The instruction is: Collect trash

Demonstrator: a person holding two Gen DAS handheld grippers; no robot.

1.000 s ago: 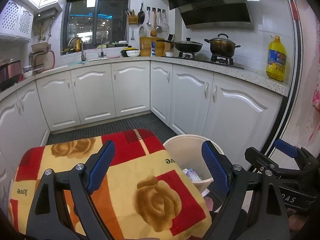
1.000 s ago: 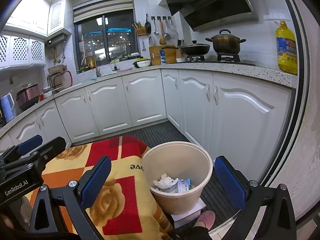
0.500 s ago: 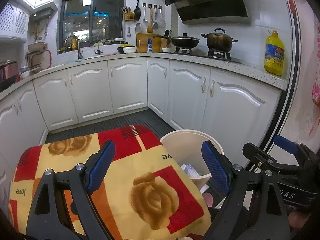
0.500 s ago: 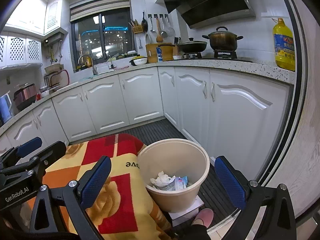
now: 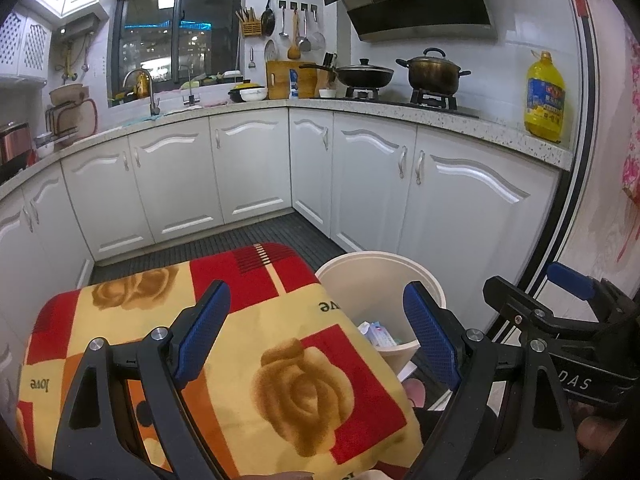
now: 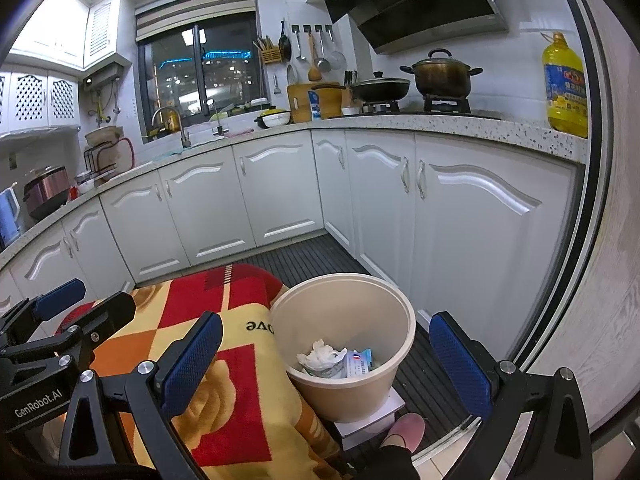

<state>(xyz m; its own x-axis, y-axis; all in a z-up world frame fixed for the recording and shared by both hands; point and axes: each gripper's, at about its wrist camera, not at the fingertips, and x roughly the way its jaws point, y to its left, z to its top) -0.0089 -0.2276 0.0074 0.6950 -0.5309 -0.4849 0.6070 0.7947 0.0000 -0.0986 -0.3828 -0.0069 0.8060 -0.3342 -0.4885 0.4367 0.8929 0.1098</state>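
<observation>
Right now both your grippers stand wide with nothing between the blue pads: your left gripper (image 5: 316, 336) over the red-and-yellow rose-print cloth (image 5: 256, 344), your right gripper (image 6: 326, 364) framing the round beige plastic bin (image 6: 344, 384). Crumpled white tissue (image 6: 322, 354) and a blue-white wrapper (image 6: 358, 364) lie inside; what sits beneath them is hidden. A pink slipper (image 6: 402, 430) shows at the bin's base.
</observation>
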